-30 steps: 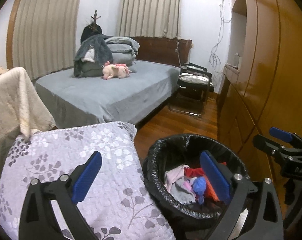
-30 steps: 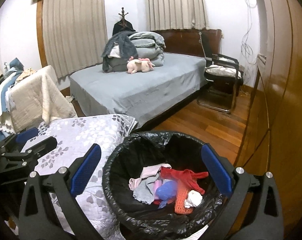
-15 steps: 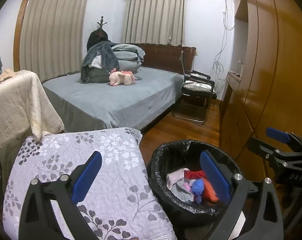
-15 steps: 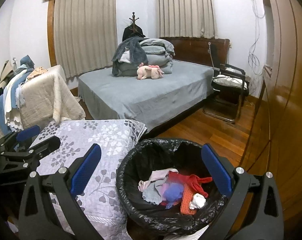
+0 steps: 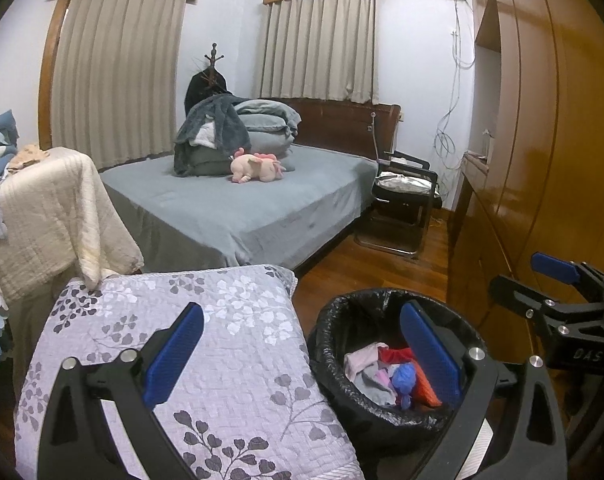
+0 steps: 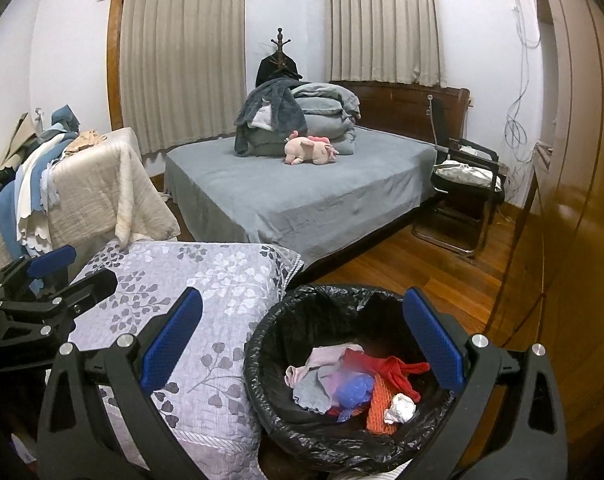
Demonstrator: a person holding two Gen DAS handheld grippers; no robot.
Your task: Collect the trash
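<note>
A bin with a black liner [image 6: 270,344] stands on the wood floor and holds trash [image 6: 353,388]: pale and grey cloth, red fabric, a blue lump, an orange net and a white paper ball. It also shows in the left wrist view [image 5: 333,320]. My right gripper [image 6: 302,344] is open and empty above the bin's near left rim. My left gripper [image 5: 302,356] is open and empty above the gap between the bin and the floral quilt [image 5: 206,344]. The right gripper also shows in the left wrist view [image 5: 541,276], and the left gripper in the right wrist view [image 6: 58,268].
A floral quilted cushion [image 6: 198,292] sits left of the bin. A grey bed [image 6: 302,196] with folded bedding and a pink plush toy [image 6: 309,152] lies beyond. A chair [image 6: 461,196] stands right of the bed. A wooden wardrobe [image 5: 541,160] lines the right. Draped blankets [image 6: 90,196] stand left.
Both grippers have risen and pulled back from the bin, so it looks smaller and lower. Both stay open and empty. The trash in the bin has not moved.
</note>
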